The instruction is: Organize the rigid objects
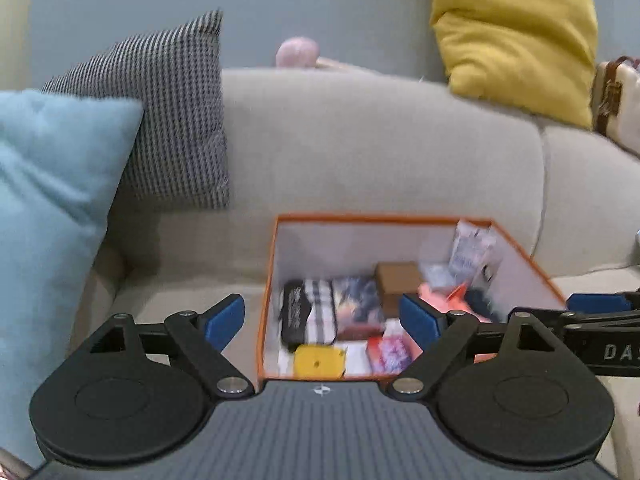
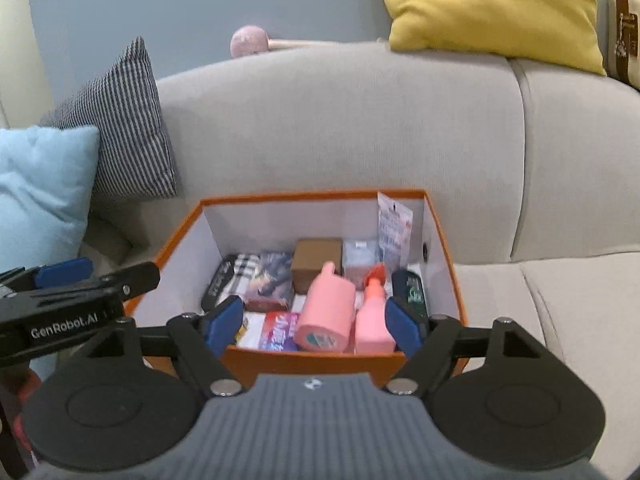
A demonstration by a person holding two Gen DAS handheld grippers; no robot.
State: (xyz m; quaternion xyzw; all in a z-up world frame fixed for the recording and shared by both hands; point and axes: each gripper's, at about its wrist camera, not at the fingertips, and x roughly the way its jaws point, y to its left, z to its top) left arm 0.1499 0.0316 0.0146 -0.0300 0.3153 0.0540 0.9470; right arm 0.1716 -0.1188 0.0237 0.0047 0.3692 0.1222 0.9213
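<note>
— Two grippers, both in front of the orange box [image 2: 304,358] on the grey sofa [image 2: 360,128]. How do the jaws stand?

— Spread wide on both. The left gripper [image 1: 322,322] has nothing between its blue pads [image 1: 224,322]; one pad sits over the sofa seat outside the box's left wall, the other over the box interior. The right gripper [image 2: 314,322] is parted too, its pads [image 2: 402,324] not pressing on anything.

— Where are the rigid objects?

— Inside the box. From the right wrist view: a pink bottle [image 2: 326,312] lying tilted with its base toward the camera, a pink spray bottle [image 2: 374,320] just beside it on the right, a brown carton [image 2: 318,264] behind them, and a dark case [image 2: 410,290] against the right wall. A clear packet [image 2: 394,232] stands upright in the far right corner.

— And the left half?

— A black pouch [image 1: 296,312] beside a plaid packet [image 1: 320,312], then a dark printed box [image 1: 356,304]. A yellow piece [image 1: 319,361] lies at the near wall, next to a red-and-purple packet [image 1: 390,354].

— Anything around the box?

— A light blue cushion [image 1: 52,208] and a checked cushion [image 1: 168,120] to the left, a yellow cushion [image 1: 516,36] on the backrest, and a pink-headed mallet [image 2: 250,40] lying along the top of it.
</note>
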